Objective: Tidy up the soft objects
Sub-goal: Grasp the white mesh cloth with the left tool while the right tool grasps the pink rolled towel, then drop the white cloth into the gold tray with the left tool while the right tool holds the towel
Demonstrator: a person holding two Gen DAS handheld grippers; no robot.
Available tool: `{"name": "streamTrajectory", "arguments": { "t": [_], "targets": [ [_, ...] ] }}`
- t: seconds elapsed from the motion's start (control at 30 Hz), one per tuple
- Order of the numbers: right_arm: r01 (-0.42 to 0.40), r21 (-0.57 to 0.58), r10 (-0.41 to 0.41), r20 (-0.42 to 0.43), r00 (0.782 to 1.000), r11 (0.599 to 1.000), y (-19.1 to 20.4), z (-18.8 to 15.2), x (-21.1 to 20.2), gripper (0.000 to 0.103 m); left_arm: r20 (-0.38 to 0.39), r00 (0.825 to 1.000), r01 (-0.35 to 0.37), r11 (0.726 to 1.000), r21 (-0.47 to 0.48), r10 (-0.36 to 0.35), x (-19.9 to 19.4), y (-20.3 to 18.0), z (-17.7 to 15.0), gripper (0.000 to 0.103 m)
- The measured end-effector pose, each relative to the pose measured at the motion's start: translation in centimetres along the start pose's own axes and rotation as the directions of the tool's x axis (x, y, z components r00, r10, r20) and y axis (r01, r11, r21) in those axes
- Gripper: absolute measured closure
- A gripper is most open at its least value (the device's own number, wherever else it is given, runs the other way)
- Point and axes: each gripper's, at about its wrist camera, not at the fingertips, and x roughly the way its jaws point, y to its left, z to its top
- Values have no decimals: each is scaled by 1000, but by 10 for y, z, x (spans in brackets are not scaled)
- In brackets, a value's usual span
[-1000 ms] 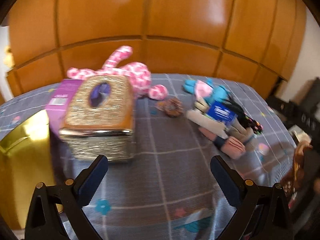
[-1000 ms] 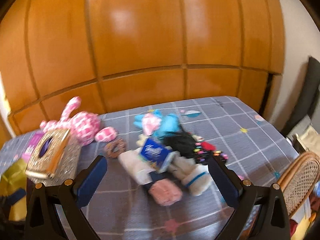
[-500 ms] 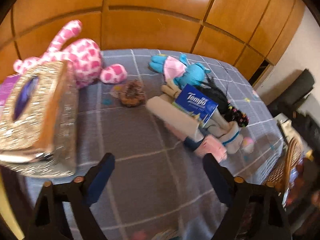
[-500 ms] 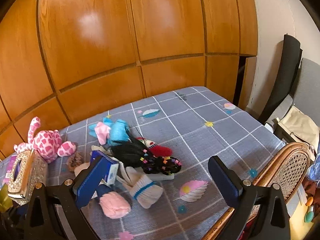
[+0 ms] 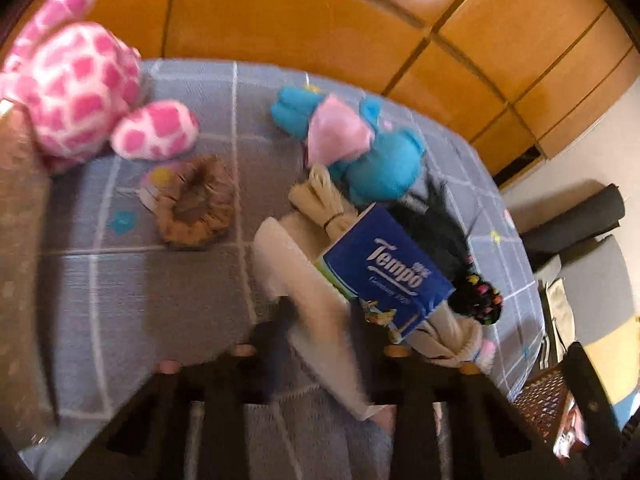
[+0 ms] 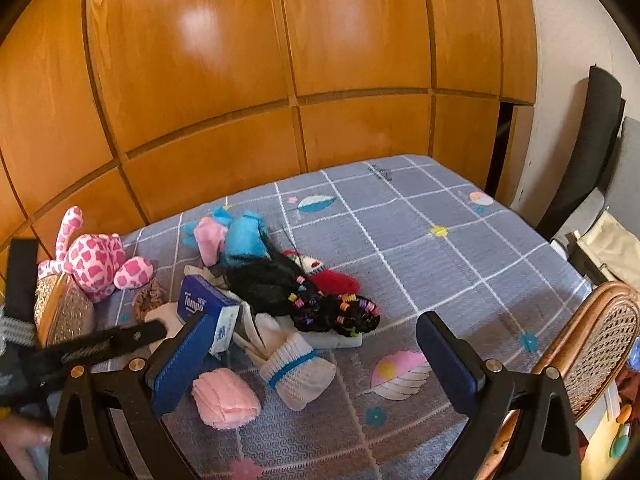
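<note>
A pile of soft things lies on the grey checked cloth (image 6: 420, 216): a white sock (image 5: 308, 296), a blue Tempo tissue pack (image 5: 386, 270), a blue and pink plush (image 5: 360, 148), black hair ties with coloured beads (image 6: 340, 312), a pink folded sock (image 6: 224, 398) and a white sock with a blue stripe (image 6: 298, 368). My left gripper (image 5: 320, 340) has closed around the white sock, blurred by motion. My right gripper (image 6: 316, 356) is open and empty, held above the pile's near side.
A pink spotted plush (image 5: 80, 80) and a brown scrunchie (image 5: 196, 208) lie to the left. A glittery gold box (image 6: 64, 312) stands at the far left. A wicker chair (image 6: 592, 340) is at the right edge. Wooden panels (image 6: 280, 60) rise behind.
My left gripper moved forward and down to the pile and closed its fingers on the white sock. My right gripper stayed open, roughly in place.
</note>
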Motion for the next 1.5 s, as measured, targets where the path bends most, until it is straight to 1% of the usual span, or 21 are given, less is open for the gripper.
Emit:
{"name": "streamTrajectory", "arguments": {
  "t": [0.07,0.1,0.23,0.33,0.5,0.57,0.77,0.83,0.93,1.03,1.1,1.13,1.2,1.27,1.3,1.33,1.37,1.4,1.43,1.47,1.5],
  "targets": [
    [-9,6,9,2,1000,1000,-1,0,0,0,22,999,26,1000,-9,-26,-3,3,0,92],
    [-7,2,7,9,1000,1000,-1,1,-1,0,33,999,34,999,-6,-34,-8,3,-1,94],
    [-11,2,11,9,1000,1000,0,1,-1,0,95,993,65,997,37,-69,-43,3,-8,96],
    [-16,-7,16,8,1000,1000,1,1,-1,0,136,988,61,995,79,-71,-68,3,-17,96],
    [-27,-40,26,-4,1000,999,7,-1,0,1,126,990,53,989,135,-70,-96,17,-45,96],
    [-32,-61,32,-11,999,998,12,-2,1,5,124,990,47,986,157,-67,-104,21,-61,96],
    [-77,-116,69,-66,995,990,29,-12,6,8,94,995,0,977,213,-20,-121,43,-113,96],
    [-108,-126,95,-104,990,986,36,-18,9,9,71,998,-12,980,200,-2,-125,55,-125,96],
    [-160,-174,138,-137,981,972,52,-24,8,9,47,996,-89,977,193,81,-124,73,-142,96],
    [-263,-213,226,-183,957,941,69,-30,3,9,27,995,-102,986,130,99,-120,93,-148,95],
    [-345,-242,289,-238,927,907,84,-36,2,9,39,994,-111,987,120,107,-121,97,-149,95],
    [-379,-262,309,-271,912,888,94,-41,3,9,51,992,-117,987,107,112,-122,99,-149,93],
    [-408,-317,311,-313,897,856,111,-50,7,9,52,995,-94,991,97,89,-122,100,-148,79],
    [-395,-408,262,-344,902,823,130,-61,15,9,81,992,-100,991,90,93,-124,99,-146,52],
    [-392,-435,244,-357,902,811,136,-66,19,9,92,991,-107,990,95,98,-124,98,-145,49],
    [-394,-456,230,-374,899,798,140,-70,24,13,98,989,-117,988,98,107,-123,98,-143,49],
    [-383,-485,196,-391,899,786,147,-76,32,25,93,990,-118,988,101,109,-120,97,-141,49],
    [-365,-504,167,-395,903,782,148,-80,37,32,87,991,-112,988,104,103,-115,95,-139,49],
    [-355,-517,147,-400,904,779,149,-84,42,45,84,990,-120,986,113,111,-110,93,-138,49],
    [-372,-503,159,-415,896,780,148,-86,45,54,76,989,-134,983,126,125,-105,91,-137,49],
    [-399,-478,181,-439,880,783,148,-89,48,58,66,988,-144,980,137,136,-101,90,-137,50]
  ]
}}
